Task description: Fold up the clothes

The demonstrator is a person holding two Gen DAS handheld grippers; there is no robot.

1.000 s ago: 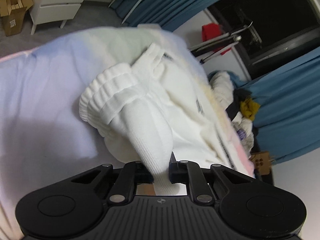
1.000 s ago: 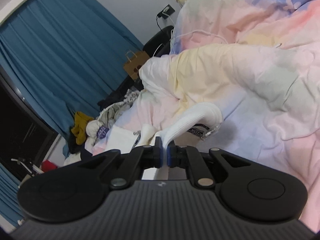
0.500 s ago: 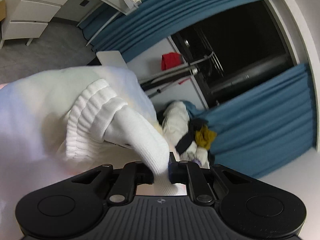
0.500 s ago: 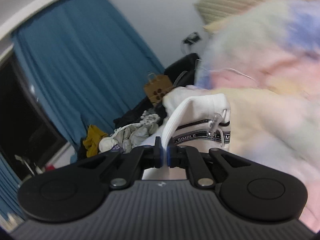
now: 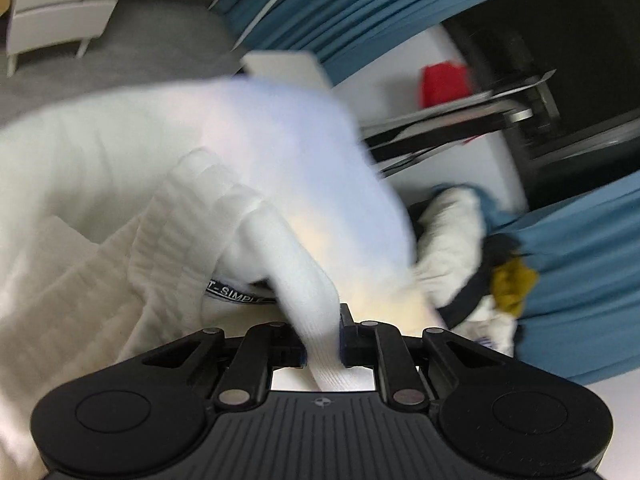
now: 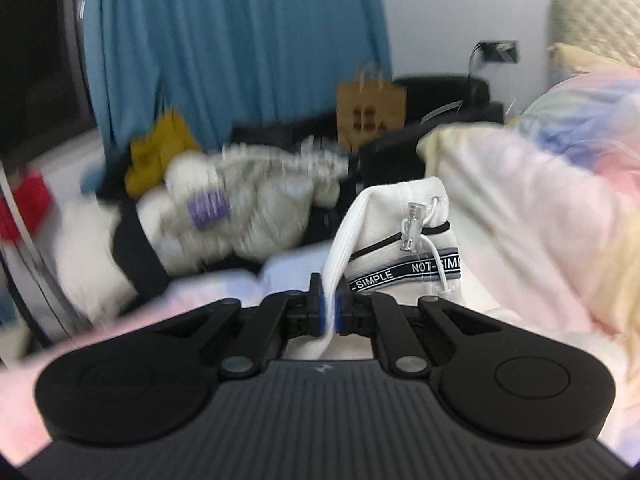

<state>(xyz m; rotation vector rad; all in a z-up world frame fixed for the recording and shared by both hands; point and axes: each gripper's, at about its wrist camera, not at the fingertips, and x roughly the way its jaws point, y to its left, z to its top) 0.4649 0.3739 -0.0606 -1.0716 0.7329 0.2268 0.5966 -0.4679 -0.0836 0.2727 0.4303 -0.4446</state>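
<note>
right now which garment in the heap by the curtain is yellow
The mustard yellow garment, at the heap's left end near the blue curtain; the others look white, grey or black.

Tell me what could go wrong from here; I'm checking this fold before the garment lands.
1. The left tool has its jaws opening on the white garment, so the ribbed strip could slip out.
2. The right tool pinches only a thin edge near the drawcord toggle, which might snag or bunch the fold.

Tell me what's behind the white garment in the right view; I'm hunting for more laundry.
Behind the white garment lies a blurred clothes pile, with a mustard piece, a paper bag and a blue curtain beyond. What lies under the pile is hidden.
</note>
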